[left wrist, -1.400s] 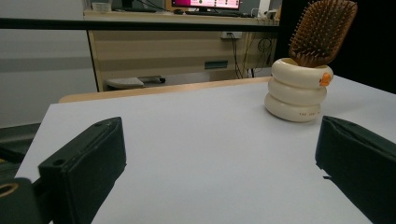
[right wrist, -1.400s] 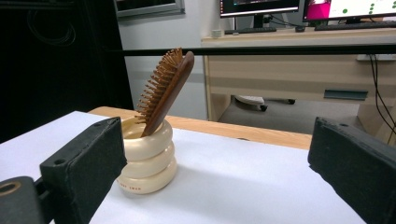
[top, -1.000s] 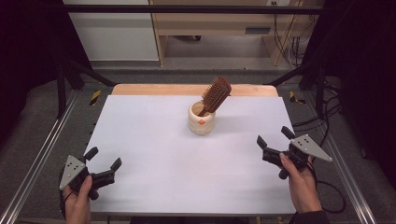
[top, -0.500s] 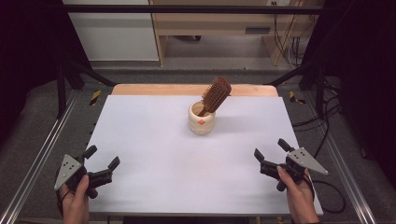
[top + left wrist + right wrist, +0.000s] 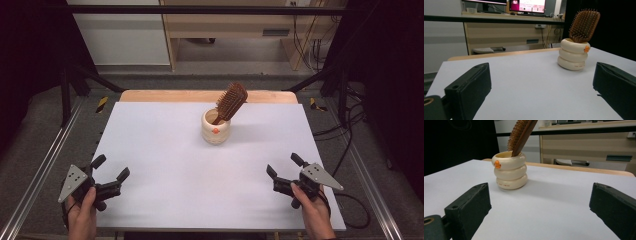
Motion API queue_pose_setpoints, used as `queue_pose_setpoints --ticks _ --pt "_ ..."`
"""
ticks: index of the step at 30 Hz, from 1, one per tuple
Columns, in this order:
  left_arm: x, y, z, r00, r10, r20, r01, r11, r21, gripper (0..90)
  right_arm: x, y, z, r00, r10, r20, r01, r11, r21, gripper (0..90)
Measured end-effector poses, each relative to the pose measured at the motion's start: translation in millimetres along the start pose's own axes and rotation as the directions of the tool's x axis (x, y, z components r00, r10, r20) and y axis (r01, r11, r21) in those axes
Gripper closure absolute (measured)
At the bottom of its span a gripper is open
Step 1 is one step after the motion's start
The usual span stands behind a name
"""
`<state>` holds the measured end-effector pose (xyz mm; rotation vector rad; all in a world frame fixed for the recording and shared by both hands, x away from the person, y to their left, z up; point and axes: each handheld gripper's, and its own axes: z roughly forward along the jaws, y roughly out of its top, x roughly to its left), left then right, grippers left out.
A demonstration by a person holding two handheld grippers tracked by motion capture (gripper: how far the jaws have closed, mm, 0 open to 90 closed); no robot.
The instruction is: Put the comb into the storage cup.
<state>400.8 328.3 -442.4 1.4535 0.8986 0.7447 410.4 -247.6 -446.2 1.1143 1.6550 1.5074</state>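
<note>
Both sets of jaws were spread wide with nothing between them, just bare white desk showing in the gap in each gripper view. The left gripper [image 5: 111,173] sat at the near left corner of the desk and the right gripper [image 5: 283,172] near the near right corner, each held in a hand coming in from the near edge. Compared with a second earlier, the right gripper had pulled back toward the near edge and dropped lower in the high view; the left one had slid back a little too, so both ended up well apart from the stuff in the middle. The holder and brush hadn't budged. The cream ringed holder [image 5: 216,128] stood upright toward the far edge, roughly centred, with the wooden hairbrush [image 5: 230,102] standing in it, head up and leaning to the right. The brush handle was hidden inside the holder, and in the right gripper view the top of the brush head got cut off by the frame. There was a small orange mark [image 5: 497,164] on the holder's top ring, but I couldn't really make out what it was, and the tiny print lower down was unreadable.
</note>
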Motion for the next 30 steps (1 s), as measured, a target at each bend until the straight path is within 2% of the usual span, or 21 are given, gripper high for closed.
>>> queue_pose_setpoints --ticks 5,9,15,24,30 --pt "-2.5 2.0 0.5 0.9999 -0.008 0.010 0.008 0.9999 -0.008 1.5 6.0 -7.2 4.7 0.9996 -0.001 -0.027 0.002 1.000 0.008 3.9" --pt "-4.7 2.3 2.2 0.9997 0.002 0.023 -0.002 1.0000 -0.005 1.5 14.5 -13.4 8.8 0.9974 -0.017 -0.071 0.019 1.000 0.025 3.8" --pt "-5.3 3.1 2.8 0.9995 -0.010 0.030 0.010 0.9999 -0.012 1.5 23.9 -18.4 15.1 0.9934 -0.025 -0.112 0.029 0.999 0.034 3.7" --pt "-12.2 3.1 6.9 0.9972 0.011 0.074 -0.012 0.9998 0.015 1.5 25.5 -15.7 24.3 0.9916 -0.046 -0.121 0.050 0.998 0.032 3.7" --pt "-14.3 3.3 9.4 0.9971 0.014 0.075 -0.016 0.9996 0.026 1.5 25.6 -15.8 23.0 0.9897 -0.072 -0.123 0.079 0.996 0.046 3.5"
